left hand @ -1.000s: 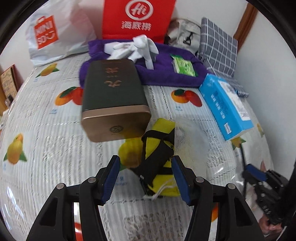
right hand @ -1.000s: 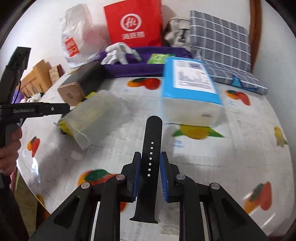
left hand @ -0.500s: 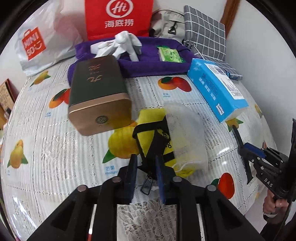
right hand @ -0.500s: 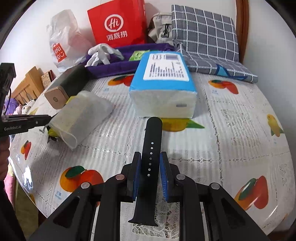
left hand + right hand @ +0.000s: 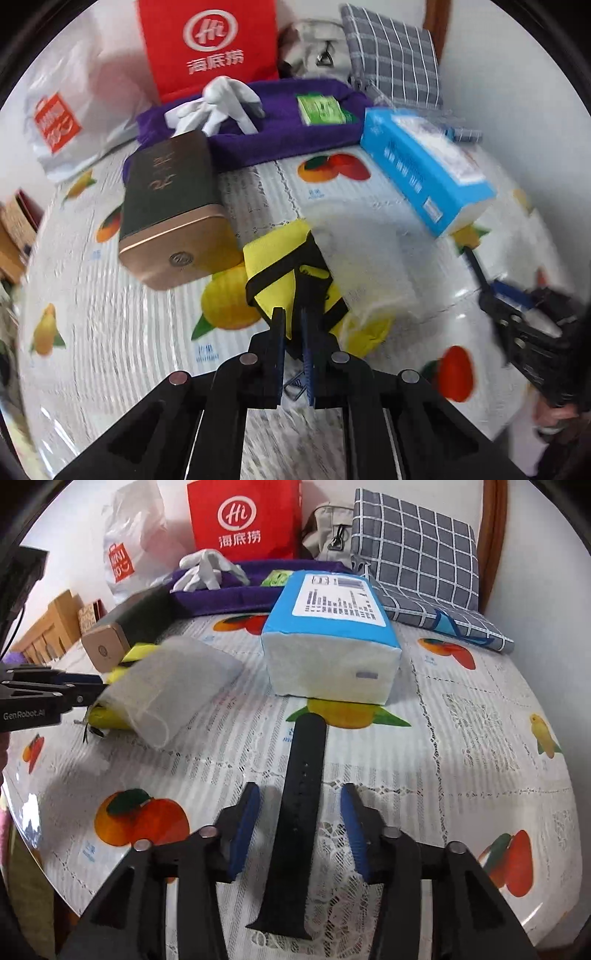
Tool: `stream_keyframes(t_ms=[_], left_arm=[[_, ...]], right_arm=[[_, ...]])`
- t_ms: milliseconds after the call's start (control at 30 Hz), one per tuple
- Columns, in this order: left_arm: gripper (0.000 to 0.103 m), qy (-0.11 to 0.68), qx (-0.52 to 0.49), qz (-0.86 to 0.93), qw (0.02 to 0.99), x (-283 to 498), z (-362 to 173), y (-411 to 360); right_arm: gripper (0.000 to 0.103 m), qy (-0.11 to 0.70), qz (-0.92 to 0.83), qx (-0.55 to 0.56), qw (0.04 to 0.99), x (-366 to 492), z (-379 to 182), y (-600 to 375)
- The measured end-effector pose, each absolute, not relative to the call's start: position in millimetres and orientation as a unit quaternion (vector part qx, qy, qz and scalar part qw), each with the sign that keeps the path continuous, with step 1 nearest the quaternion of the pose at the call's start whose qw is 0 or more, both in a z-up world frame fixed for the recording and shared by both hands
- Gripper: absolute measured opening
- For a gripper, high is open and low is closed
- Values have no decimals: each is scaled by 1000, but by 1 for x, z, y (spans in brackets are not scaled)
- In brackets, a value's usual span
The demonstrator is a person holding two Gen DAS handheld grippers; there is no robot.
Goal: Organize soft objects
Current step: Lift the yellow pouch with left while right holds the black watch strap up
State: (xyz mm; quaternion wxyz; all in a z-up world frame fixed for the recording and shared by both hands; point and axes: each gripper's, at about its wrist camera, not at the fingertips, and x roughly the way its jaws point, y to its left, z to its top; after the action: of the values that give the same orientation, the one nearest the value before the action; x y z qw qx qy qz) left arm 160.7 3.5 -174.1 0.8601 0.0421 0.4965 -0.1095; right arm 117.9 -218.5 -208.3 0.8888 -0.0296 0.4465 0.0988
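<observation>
1. Right claw (image 5: 300, 790): released, jaws standing wide, pads clear of everything.
2. Watch strap (image 5: 308, 738): black, perforated, lying flat on the tabletop (image 5: 461, 757) between the right claw's open jaws and touching neither pad. Its far end stops just short of the tissue pack. Judged light, rubbery and limp, so likely to droop if taken by one end. Best hold: across its width near the middle.
3. Left claw (image 5: 293, 332): clenched, its jaws having just been closing. The pads press on the black webbing at the near end of the yellow pouch.
4. Yellow pouch (image 5: 275, 254): soft fabric with black straps, on the tabletop just beside the tin. Judged light and floppy, so the body may sag and swing below a strap grip. The webbing is the firmest thing to pinch.
5. Translucent sleeve (image 5: 369, 258): frosted plastic lying against and partly over the pouch. Judged thin, slick and easily crushed. Whether it is attached to the pouch cannot be told.
6. Tin (image 5: 170, 206): dark green with a copper end, lying on its side. Rigid, so probably not part of this sorting.
7. Tissue pack (image 5: 332, 657): blue and white wrapper. Judged squashy but bulky, likely too wide for a pinch across the body, so a corner or wrapper seam would serve.
8. Purple cloth (image 5: 295, 136): at the far edge, carrying white gloves (image 5: 221, 103) and a green packet (image 5: 321, 109).
9. Red bag (image 5: 210, 44) and checked cushion (image 5: 413, 546): at the wall.
</observation>
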Motion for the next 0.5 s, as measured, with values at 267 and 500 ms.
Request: stream_keyframes(t_ms=[267, 500], left_arm=[[6, 492, 14, -96, 865, 142, -168, 27], [5, 474, -17, -87, 876, 128, -155, 53]], right_arm=[[21, 448, 103, -27, 888, 116, -205, -220], [20, 437, 98, -14, 894, 112, -193, -228]])
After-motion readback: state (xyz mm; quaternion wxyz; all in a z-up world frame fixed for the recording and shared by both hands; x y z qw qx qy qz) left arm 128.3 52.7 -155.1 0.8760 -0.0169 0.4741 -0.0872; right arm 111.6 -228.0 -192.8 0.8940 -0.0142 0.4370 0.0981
